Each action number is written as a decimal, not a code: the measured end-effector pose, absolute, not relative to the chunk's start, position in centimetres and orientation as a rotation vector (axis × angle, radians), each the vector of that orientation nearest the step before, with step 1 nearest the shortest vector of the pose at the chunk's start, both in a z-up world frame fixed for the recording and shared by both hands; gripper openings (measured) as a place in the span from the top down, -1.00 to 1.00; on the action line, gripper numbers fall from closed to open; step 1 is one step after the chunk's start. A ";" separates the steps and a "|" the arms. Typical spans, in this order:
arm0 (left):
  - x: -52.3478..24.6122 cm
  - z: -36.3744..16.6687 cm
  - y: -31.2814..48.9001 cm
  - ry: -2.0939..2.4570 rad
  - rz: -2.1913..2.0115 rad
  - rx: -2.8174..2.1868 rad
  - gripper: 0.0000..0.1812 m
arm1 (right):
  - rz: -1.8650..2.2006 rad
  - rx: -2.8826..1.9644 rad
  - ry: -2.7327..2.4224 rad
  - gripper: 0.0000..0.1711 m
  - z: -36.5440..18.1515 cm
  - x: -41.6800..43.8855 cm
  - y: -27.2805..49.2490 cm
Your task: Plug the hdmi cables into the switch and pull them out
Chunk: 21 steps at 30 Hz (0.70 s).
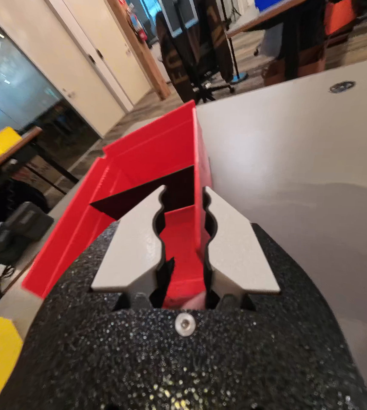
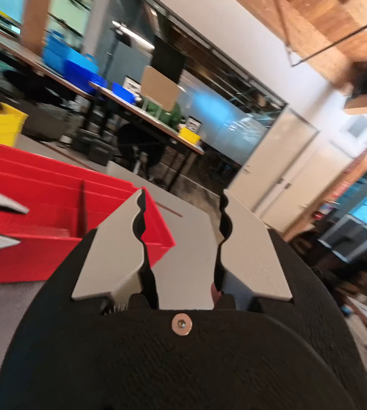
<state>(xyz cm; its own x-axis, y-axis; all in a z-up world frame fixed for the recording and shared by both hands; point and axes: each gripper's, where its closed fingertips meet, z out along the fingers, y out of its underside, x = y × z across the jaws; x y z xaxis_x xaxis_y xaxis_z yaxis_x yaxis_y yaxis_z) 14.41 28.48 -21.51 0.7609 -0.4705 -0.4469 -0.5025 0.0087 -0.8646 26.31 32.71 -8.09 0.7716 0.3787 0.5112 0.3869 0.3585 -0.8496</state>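
Left wrist view: the left tool (image 1: 184,193), released and empty, hovers over the red bin (image 1: 147,155), black divider (image 1: 155,195) at 12 o'clock. Right wrist view: the right tool (image 2: 183,193), released, points past the bin's corner at 9 o'clock over the grey surface (image 2: 184,255). Neither cables nor switch are visible; motion blur obscures detail. Slow, steady descent probably aids locating them.

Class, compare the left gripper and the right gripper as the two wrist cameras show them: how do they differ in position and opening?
The left gripper points into the red bin, fingers straddling its right wall; the right gripper is outside the bin, over the grey table. The left gripper's gap looks narrower than the right gripper's. Both are open, empty, with grey scalloped fingers on black bodies.
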 end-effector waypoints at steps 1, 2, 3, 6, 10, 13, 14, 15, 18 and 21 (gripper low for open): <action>13.5 -20.9 27.8 0.765 0.038 -1.584 0.60 | 0.056 -1.235 -0.778 0.10 -8.3 25.4 32.2; 12.3 -20.3 27.2 0.726 0.050 -1.554 0.55 | 0.114 -1.232 -0.818 -0.02 -8.5 24.4 31.7; 10.8 -19.6 26.7 0.668 0.075 -1.515 0.55 | 0.165 -1.230 -0.860 -0.06 -8.8 23.4 31.1; 7.1 -17.2 24.7 0.520 0.034 -1.320 0.18 | 0.293 -1.269 -0.954 -0.47 -9.7 20.2 29.7; 3.1 -18.3 23.7 0.412 0.012 -1.290 -0.08 | 0.334 -1.377 -1.114 -0.60 -12.4 15.6 28.4; 2.1 -20.0 23.9 0.437 0.060 -1.338 -0.07 | 0.257 -1.418 -1.270 -0.62 -15.4 12.5 27.7; 2.1 -19.9 23.8 0.443 0.067 -1.337 -0.05 | 0.231 -1.433 -1.326 -0.63 -16.6 11.6 27.5; 2.3 -19.8 23.7 0.449 0.069 -1.322 -0.03 | 0.209 -1.445 -1.377 -0.63 -17.7 11.0 27.4; 2.8 -20.2 23.8 0.477 0.079 -1.323 0.00 | 0.142 -1.457 -1.481 -0.62 -20.2 9.8 27.3; 3.0 -20.6 24.0 0.496 0.106 -1.340 0.02 | 0.150 -1.472 -1.516 -0.58 -21.4 9.0 27.2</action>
